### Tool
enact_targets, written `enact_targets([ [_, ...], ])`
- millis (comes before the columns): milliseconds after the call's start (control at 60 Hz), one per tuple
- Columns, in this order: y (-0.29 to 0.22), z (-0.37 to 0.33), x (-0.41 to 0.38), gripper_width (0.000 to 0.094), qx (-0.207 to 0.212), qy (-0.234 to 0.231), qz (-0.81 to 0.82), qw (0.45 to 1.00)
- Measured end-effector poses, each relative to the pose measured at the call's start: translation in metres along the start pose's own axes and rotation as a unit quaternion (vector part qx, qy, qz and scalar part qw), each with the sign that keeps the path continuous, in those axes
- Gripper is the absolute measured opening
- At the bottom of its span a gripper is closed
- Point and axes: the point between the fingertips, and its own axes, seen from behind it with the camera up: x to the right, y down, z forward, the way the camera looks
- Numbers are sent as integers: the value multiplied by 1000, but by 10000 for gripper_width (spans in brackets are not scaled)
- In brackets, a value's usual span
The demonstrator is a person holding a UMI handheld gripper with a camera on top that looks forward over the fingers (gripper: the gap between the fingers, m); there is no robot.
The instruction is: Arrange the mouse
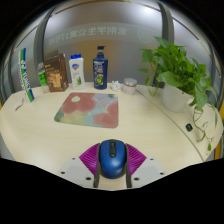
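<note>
A blue mouse (112,156) with a dark scroll-wheel strip sits between my gripper's (112,163) two fingers, above the pale table. The magenta pads (92,157) press against both of its sides, so the gripper is shut on it. Farther ahead, a flowery mouse mat (87,107) in pink and green lies flat on the table, well beyond the mouse.
Along the back wall stand a toothpaste tube (26,78), small boxes (55,73), a white carton (76,70) and a dark blue bottle (99,66). A small jar (130,85) sits near a leafy plant in a white pot (178,72) at the right.
</note>
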Motion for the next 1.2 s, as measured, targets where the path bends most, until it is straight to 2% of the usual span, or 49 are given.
enact_targets([
  [167,-148,-14,10,364,105,6,18,994],
  [250,-215,-11,1,363,157,-7,35,987],
  [333,-245,19,-21,363,165,-18,28,986],
  [400,-242,55,-42,361,142,-33,21,989],
  [517,-195,127,-80,360,82,-51,9,995],
  [600,-164,164,-90,363,30,-44,-1,999],
  [700,-142,189,-94,388,10,-33,-14,999],
  [833,-136,192,-102,532,2,-45,-14,999],
  [850,-135,191,-103,590,0,-48,-16,999],
  [900,-137,184,-104,841,1,-50,-22,999],
  [917,-137,180,-105,861,1,-49,-24,999],
  [950,-141,172,-103,836,5,-44,-27,999],
  [1200,-162,50,-95,853,49,-15,-34,998],
])
